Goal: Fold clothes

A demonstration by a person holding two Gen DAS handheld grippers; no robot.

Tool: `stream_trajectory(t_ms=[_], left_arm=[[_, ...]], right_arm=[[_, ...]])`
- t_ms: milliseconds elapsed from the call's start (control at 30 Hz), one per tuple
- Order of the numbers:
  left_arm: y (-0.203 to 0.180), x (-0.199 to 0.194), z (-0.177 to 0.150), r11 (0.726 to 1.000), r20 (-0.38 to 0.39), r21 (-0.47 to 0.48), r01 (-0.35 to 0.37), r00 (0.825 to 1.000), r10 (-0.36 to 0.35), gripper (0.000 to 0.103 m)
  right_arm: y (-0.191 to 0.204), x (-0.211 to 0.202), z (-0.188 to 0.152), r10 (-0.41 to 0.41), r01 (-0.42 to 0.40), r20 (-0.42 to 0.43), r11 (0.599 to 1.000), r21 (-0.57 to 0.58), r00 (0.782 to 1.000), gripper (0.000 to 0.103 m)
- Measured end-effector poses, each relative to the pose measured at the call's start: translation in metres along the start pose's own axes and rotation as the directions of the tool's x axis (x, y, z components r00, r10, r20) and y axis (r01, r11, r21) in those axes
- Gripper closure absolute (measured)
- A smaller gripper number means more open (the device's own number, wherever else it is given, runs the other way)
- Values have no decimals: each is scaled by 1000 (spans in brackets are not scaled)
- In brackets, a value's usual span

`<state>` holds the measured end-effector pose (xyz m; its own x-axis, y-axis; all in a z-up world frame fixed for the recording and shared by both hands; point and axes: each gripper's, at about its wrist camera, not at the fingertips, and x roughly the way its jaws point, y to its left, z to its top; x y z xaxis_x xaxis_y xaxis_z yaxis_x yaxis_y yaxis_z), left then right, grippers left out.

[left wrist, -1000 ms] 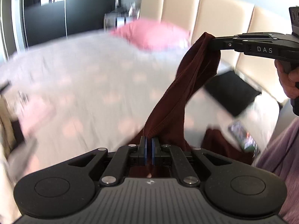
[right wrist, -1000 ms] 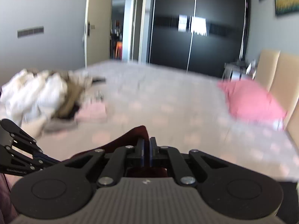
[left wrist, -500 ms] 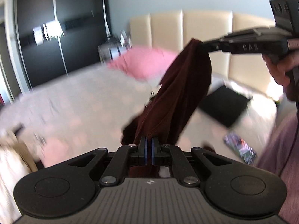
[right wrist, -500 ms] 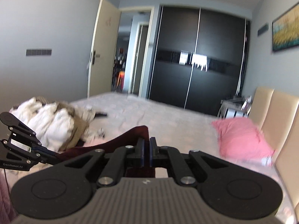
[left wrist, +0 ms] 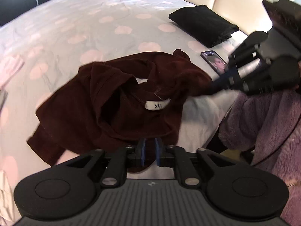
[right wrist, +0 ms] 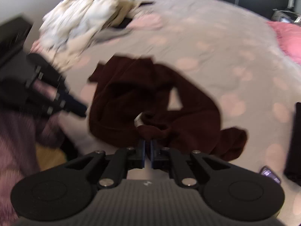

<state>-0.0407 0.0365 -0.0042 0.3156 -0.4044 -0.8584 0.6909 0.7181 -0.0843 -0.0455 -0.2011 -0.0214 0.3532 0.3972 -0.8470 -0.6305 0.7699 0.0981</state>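
The maroon shirt (left wrist: 112,101) is spread crumpled on the bed (left wrist: 75,28), unfolded. Its edges are pinched by left gripper (left wrist: 150,151) and right gripper (right wrist: 147,151); folding remains.

Maroon garment (left wrist: 112,101) on dotted bed (left wrist: 79,26)

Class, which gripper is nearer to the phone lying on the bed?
Right. The right gripper sits just beside the phone; the left gripper is across the maroon shirt from it.
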Motion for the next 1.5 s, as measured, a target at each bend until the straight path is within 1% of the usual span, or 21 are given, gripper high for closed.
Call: stream_trajectory(t_ms=[100, 167, 200, 267, 333, 400, 467, 567, 700, 767, 900, 1000, 1133, 1167, 1200, 1233, 1367, 1500], left_arm=[[4, -2, 5, 1000, 24, 11, -29, 999, 29, 86], [8, -2, 11, 999, 35, 6, -41, 999, 40, 86], [8, -3, 13, 999, 39, 1, -33, 999, 33, 86], [7, -2, 15, 1000, 42, -9, 2, 999, -2, 86], [2, 1, 16, 998, 35, -11, 55, 998, -55, 86], [-5, 1, 14, 995, 22, -7, 101, 995, -101, 86], [-11, 1, 11, 990, 12, -22, 142, 990, -142, 86], [-13, 1, 2, 974, 9, -95, 205, 979, -205, 86], [-11, 7, -4, 949, 25, -204, 242, 970, -242, 77], [-11, 11, -6, 935, 35, -250, 253, 967, -253, 76], [-9, 18, -10, 899, 57, -339, 276, 960, -274, 76], [-8, 22, -12, 876, 64, -388, 287, 956, -285, 73], [0, 28, -17, 818, 82, -479, 318, 944, -320, 72], [2, 30, -19, 802, 86, -501, 325, 941, -328, 71], [3, 31, -20, 785, 92, -523, 332, 937, -336, 68], [5, 32, -22, 774, 93, -540, 332, 937, -337, 65], [9, 36, -27, 740, 95, -590, 323, 938, -334, 63], [14, 39, -28, 714, 101, -627, 313, 941, -324, 59]], right_arm=[[7, 7, -6, 19, -22, -62, 999, -49, 998, 96], [5, 10, -7, 14, -18, -80, 999, -48, 997, 96], [3, 11, -8, 12, -16, -82, 999, -38, 997, 96], [-1, 9, -12, 15, -16, -79, 1000, -14, 997, 96], [-1, 5, -15, 47, -46, -57, 999, 8, 997, 96], [3, 3, -15, 83, -83, -37, 996, 13, 996, 96], [9, 0, -14, 102, -102, -25, 995, 2, 994, 96], [20, -2, -15, 106, -107, -13, 993, -46, 994, 96], [36, -2, -14, 76, -73, 17, 988, -138, 997, 96], [43, -1, -13, 55, -51, 15, 983, -178, 998, 96], [54, -2, -16, 61, -57, 6, 969, -240, 998, 96], [61, -2, -17, 32, -25, 22, 961, -275, 999, 96], [70, 0, -20, 19, -11, 22, 947, -321, 1000, 96], [72, 1, -21, 20, -12, 21, 944, -331, 1000, 96], [73, 1, -21, 23, -15, 21, 940, -340, 999, 96], [74, 1, -22, 27, -17, 25, 937, -348, 999, 96], [78, 2, -22, 41, -27, 28, 925, -378, 999, 96], [83, 2, -22, 66, -49, 28, 913, -404, 997, 96]])
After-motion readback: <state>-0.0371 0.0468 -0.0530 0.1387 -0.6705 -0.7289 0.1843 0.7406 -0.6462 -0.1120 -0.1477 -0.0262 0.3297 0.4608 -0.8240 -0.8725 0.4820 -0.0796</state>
